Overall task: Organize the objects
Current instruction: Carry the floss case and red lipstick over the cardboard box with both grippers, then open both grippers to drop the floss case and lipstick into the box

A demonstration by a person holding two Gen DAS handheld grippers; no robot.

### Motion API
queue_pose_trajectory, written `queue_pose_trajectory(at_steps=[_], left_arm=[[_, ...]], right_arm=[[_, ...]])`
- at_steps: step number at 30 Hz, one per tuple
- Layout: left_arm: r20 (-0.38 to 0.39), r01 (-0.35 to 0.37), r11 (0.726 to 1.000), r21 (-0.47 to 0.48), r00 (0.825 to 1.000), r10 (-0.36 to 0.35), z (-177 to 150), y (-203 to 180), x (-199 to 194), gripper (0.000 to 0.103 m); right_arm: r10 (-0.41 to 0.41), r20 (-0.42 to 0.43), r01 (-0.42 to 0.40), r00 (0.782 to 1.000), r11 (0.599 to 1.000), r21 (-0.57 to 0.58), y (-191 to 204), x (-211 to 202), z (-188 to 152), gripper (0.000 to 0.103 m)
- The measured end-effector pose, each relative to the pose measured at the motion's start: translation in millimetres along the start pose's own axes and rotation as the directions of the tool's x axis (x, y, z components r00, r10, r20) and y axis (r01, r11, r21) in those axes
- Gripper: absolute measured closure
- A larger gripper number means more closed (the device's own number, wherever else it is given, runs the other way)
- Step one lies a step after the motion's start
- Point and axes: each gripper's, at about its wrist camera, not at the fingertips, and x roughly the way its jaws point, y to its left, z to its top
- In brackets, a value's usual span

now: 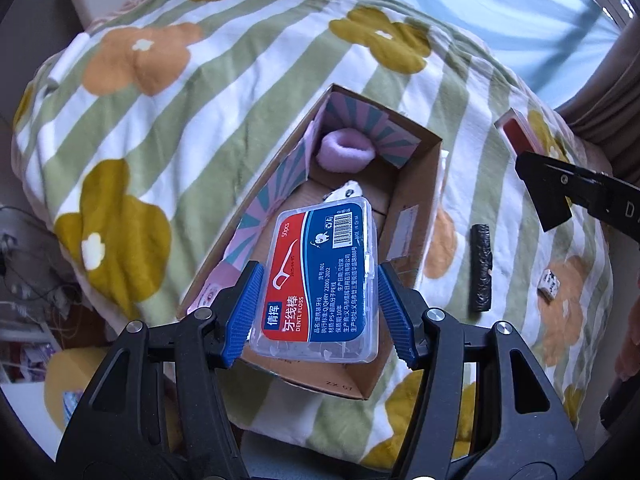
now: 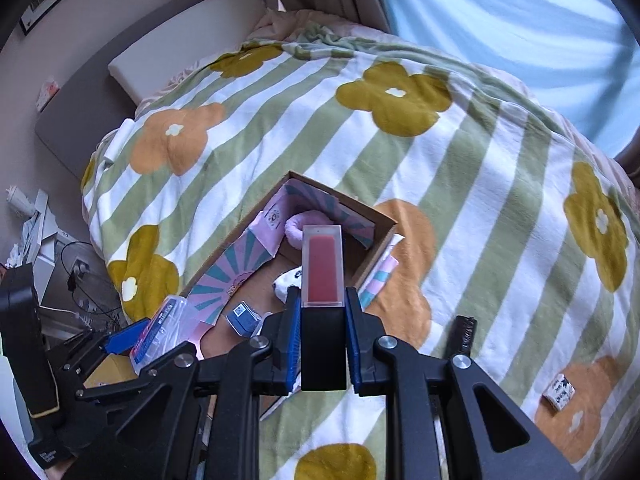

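Note:
My left gripper (image 1: 318, 272) is shut on a clear dental floss box (image 1: 324, 276) with a red and blue label. It holds the box above the near end of an open cardboard box (image 1: 416, 216) on a flowered blanket. My right gripper (image 2: 323, 292) is shut on a red lip gloss tube (image 2: 322, 268) with a black cap, over the same cardboard box (image 2: 380, 222). Inside lie a pink fuzzy ring (image 1: 346, 150), a white patterned item (image 2: 286, 280) and a small blue packet (image 2: 244, 318). The floss box (image 2: 160, 332) also shows at lower left in the right wrist view.
A black roll (image 1: 482, 268) and a small white patterned cube (image 1: 550, 286) lie on the blanket (image 1: 192, 112) right of the cardboard box. A white pillow (image 2: 188, 44) is at the bed's far end. Cables and clutter sit on the floor at the left (image 2: 80, 280).

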Motion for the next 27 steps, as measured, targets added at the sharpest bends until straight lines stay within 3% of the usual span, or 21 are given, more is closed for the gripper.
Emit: queue_pose_trajectory(at_steps=[6,16,27], left_arm=[[-0.066,-0.03,0.998,-0.059,0.997,0.026,-3.6,11.0,39.3,0.048],[-0.143,-0.068,0.989,-0.132,0.988,0.049,-3.1,13.3,94.8,0.048],[-0.199,-0.079,0.986,-0.147,0.979,0.049,-15.4,6.1,131.0,0.049]], right_arm=[[0.035,-0.103,-0.044,0.994,0.995,-0.091,17.2,61.7,23.7,0.085],[0.015,-0.252,-0.075,0.968,0.97,-0.23,35.6,155.6,48.0,0.085],[0.002,-0.342,-0.088,0.94,0.968,-0.237,28.1,195.3,32.9,0.085]])
